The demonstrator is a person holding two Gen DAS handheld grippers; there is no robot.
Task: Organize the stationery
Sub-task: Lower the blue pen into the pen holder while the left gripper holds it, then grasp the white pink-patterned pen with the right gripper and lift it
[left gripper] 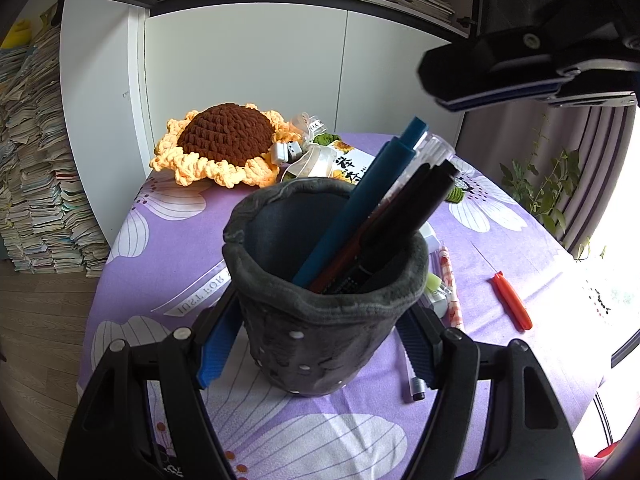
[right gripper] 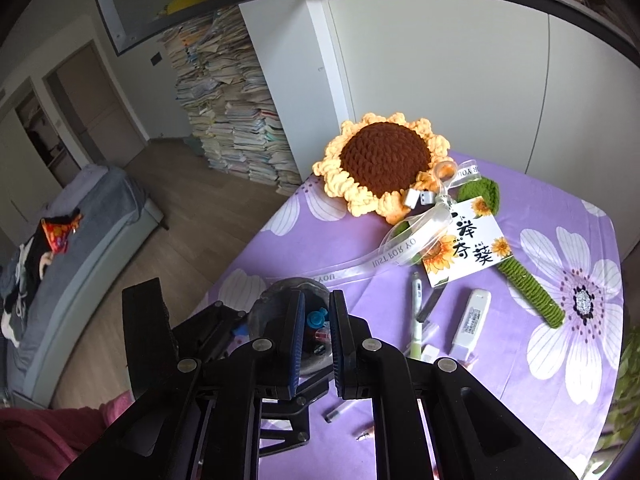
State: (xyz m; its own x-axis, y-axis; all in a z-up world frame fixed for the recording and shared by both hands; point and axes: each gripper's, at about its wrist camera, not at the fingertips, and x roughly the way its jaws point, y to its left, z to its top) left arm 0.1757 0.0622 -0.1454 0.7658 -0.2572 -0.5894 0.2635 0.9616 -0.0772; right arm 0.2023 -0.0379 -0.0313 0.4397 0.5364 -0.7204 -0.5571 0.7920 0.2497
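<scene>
Jaws of the left gripper (left gripper: 316, 344) clamped the grey felt pen pot (left gripper: 324, 280) upright on the worktop (left gripper: 520, 240); right gripper (right gripper: 316, 340) hung above it, closed and empty. Loose pens (right gripper: 416, 312) lay beside; steadying the pot would help each insertion

My left gripper (left gripper: 320, 344) is matte black plastic, with two broad angled arms and round silver screws at the pivots. Its fingers (left gripper: 218, 344) carry ribbed blue pads on their inner faces. My right gripper (right gripper: 317, 336) is built the same: black linkage bars, silver pivot screws and blue-lined fingers (right gripper: 294, 340). From the left wrist camera, that right gripper shows a silver screw on its side and a blue strip along the finger edge. A dark red sleeve (right gripper: 48, 436) shows low in the right view.
</scene>
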